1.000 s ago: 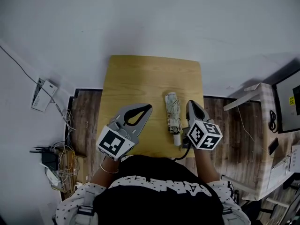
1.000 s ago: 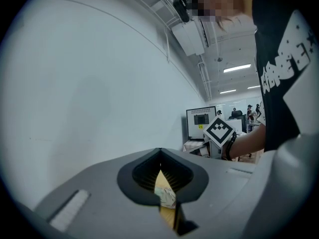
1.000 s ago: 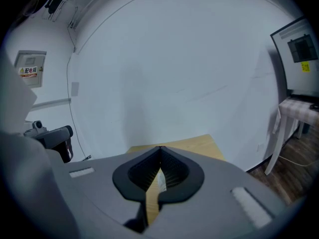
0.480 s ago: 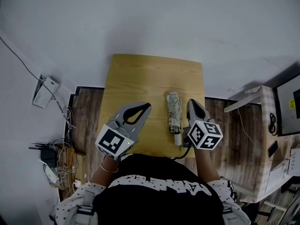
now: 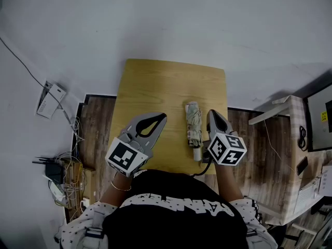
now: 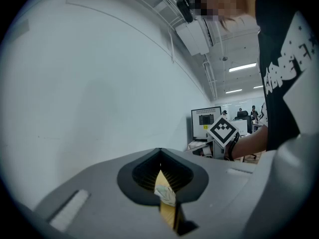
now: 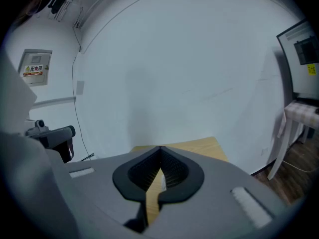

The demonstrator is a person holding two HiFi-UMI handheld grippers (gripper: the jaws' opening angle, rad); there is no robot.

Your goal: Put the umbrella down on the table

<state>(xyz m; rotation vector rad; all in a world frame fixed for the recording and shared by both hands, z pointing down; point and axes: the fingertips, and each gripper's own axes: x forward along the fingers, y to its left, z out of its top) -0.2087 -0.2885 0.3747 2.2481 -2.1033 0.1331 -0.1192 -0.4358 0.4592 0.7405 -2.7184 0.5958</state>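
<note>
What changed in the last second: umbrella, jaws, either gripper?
Nothing visibly changed. The folded pale patterned umbrella lies flat on the small light wooden table as before, between the left gripper and the right gripper. Neither touches it, and both have their jaws together and empty. Only the head view's framing drifted a little.

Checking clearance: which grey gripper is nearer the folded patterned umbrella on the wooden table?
The right gripper, close beside the folded patterned umbrella; the left gripper stands farther off, bare wooden table between.
</note>
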